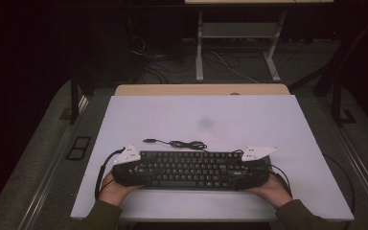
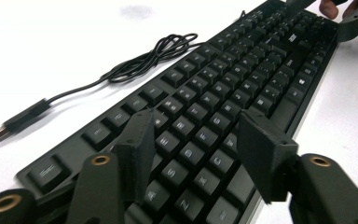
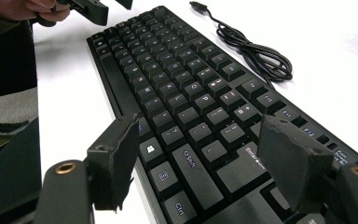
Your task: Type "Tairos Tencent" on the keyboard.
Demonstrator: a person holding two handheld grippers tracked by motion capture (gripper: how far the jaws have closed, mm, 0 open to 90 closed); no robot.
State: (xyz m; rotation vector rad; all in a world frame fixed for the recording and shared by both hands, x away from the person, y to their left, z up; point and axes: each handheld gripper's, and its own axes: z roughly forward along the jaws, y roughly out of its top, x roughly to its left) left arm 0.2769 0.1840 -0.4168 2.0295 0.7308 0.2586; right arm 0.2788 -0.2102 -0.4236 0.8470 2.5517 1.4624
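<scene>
Left gripper (image 1: 133, 168), jaws apart, over the keyboard's (image 1: 191, 168) nine o'clock end on the table (image 1: 211, 120), coiled cable (image 1: 184, 143) at its twelve o'clock; right gripper (image 1: 247, 168), jaws apart, over its three o'clock end.

Black keyboard (image 1: 191, 168) with pale legends, black coiled cable (image 1: 182, 143), white table (image 1: 206, 117) – faint grey smudge
</scene>
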